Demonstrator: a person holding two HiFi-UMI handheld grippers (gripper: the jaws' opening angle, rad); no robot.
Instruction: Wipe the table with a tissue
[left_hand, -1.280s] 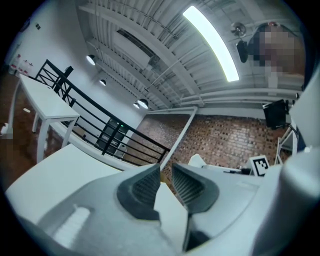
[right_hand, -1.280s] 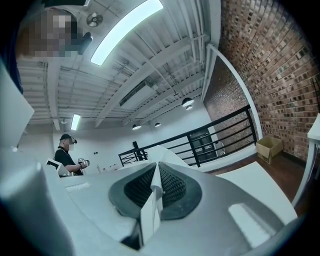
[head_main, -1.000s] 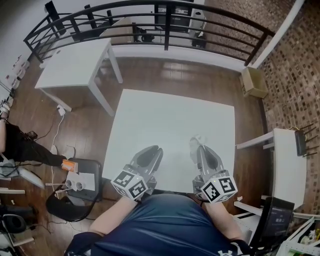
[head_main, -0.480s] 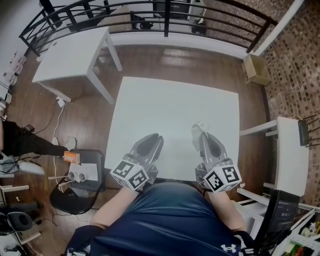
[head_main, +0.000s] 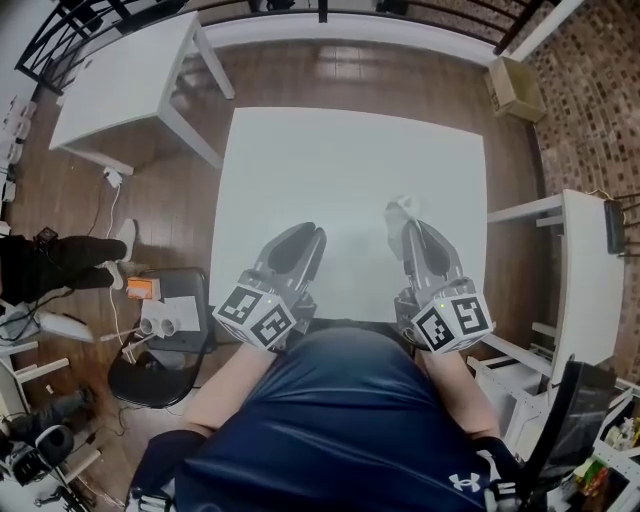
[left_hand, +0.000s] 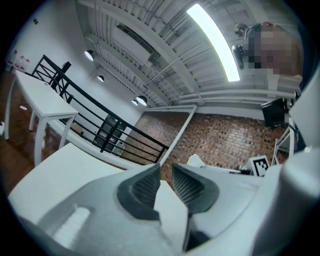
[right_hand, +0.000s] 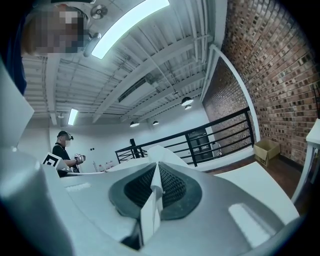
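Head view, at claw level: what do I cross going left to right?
Black chair → left claw, open → right claw, shut on the tissue → white side table.

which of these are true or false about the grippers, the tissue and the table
1. The right gripper is shut on the tissue. True.
2. The left gripper grips a tissue too. False: its jaws stand slightly apart with nothing between them.
3. The tissue sticks out past the right gripper's tips. True.
4. The cardboard box sits on the white table. False: it is on the floor, beyond the table's far right corner.
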